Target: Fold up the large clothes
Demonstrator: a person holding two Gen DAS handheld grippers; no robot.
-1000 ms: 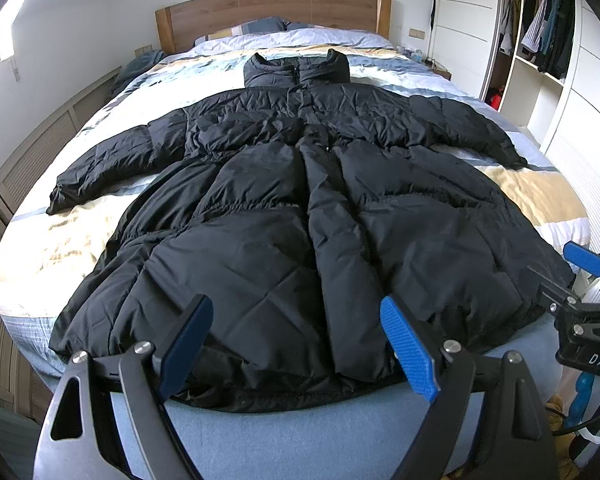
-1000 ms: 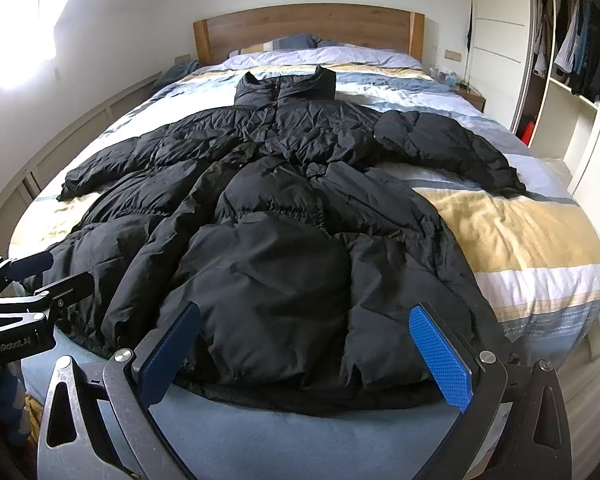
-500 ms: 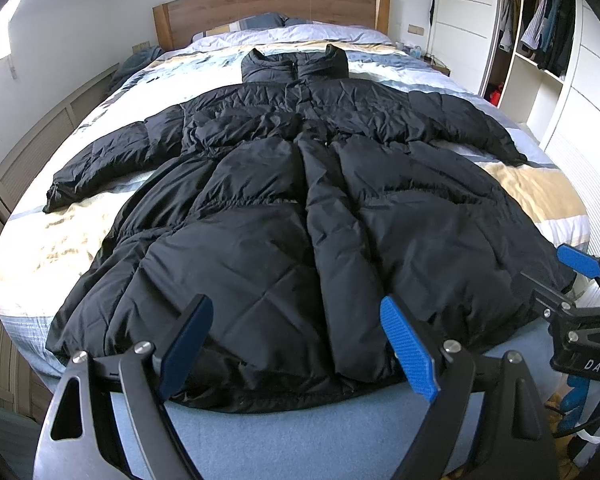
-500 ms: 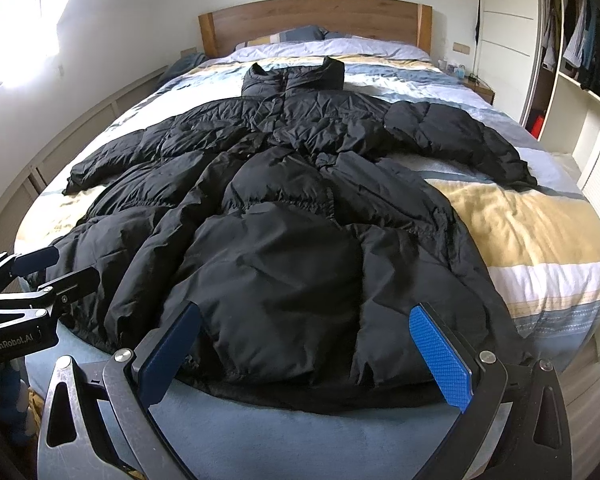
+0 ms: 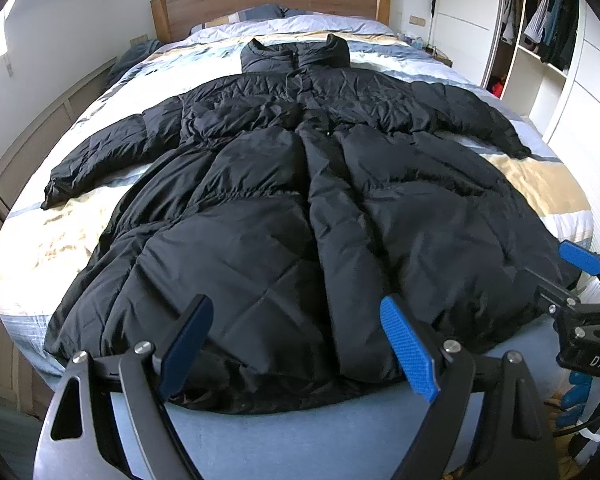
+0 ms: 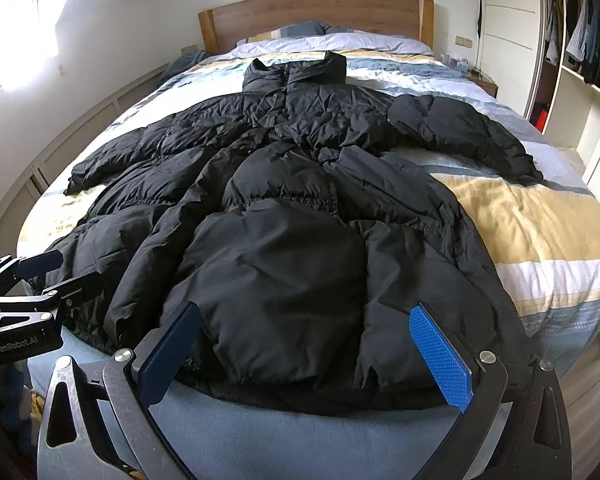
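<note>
Black puffer coat (image 5: 300, 220) lies spread on striped bed (image 6: 540, 232); left gripper (image 5: 300, 344) and right gripper (image 6: 304, 356) gape at its hem.

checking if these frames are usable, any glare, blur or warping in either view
Right wrist view: the window at upper left is blown out to white, and the bed edges bow with fisheye warp. Left wrist view: light is more even, the black coat shows little detail in its folds, and the frame corners are dark. No obvious motion blur in either.
</note>
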